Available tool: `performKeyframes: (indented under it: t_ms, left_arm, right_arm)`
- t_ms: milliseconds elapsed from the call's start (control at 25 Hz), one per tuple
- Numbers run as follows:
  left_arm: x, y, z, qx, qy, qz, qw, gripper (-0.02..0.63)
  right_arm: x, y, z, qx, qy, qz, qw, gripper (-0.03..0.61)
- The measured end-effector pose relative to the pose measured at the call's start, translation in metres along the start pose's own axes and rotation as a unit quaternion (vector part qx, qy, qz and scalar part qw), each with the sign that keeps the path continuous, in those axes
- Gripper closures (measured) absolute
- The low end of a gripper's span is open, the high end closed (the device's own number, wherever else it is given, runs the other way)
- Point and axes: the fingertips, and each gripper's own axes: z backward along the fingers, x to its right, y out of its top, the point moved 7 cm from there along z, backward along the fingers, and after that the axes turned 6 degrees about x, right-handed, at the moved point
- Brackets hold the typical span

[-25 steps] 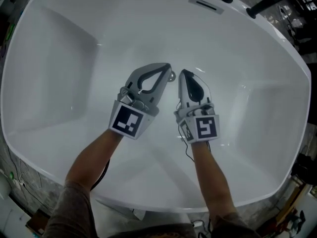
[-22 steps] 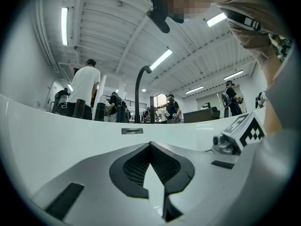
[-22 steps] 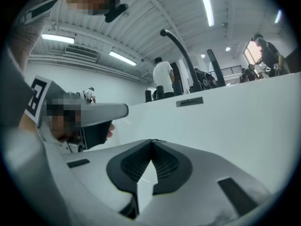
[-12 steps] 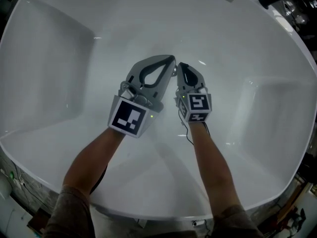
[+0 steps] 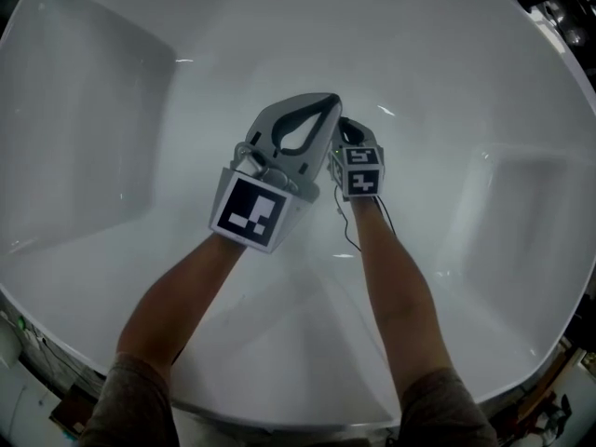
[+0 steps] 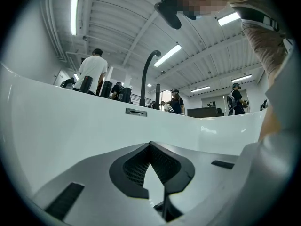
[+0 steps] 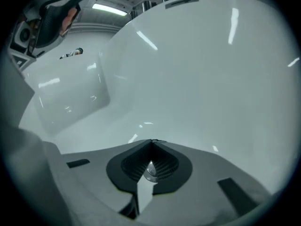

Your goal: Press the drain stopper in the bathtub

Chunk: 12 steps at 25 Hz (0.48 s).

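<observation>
From the head view, the left tongs (image 5: 329,102) and right tongs (image 5: 343,126) sit side by side mid-floor in the tub (image 5: 466,73); in the left gripper view, the jaws are together and empty, facing the far wall (image 6: 70,126); in the right gripper view, the jaw tips meet and the stopper (image 7: 150,171) shows in the gap behind them.

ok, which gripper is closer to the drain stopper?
Right. The right gripper has the drain stopper showing just behind its shut tips; the left gripper sits alongside, aimed at the tub wall.
</observation>
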Motion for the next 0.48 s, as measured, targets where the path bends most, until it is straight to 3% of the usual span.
performKeyframes:
  t_ms: [480]
  left_arm:
    - [-0.012,-0.028,-0.003,-0.014,0.008,0.010,0.9998,0.609]
  right_arm:
    - [0.008,-0.046,-0.039,-0.101,0.012,0.003,0.995,0.580]
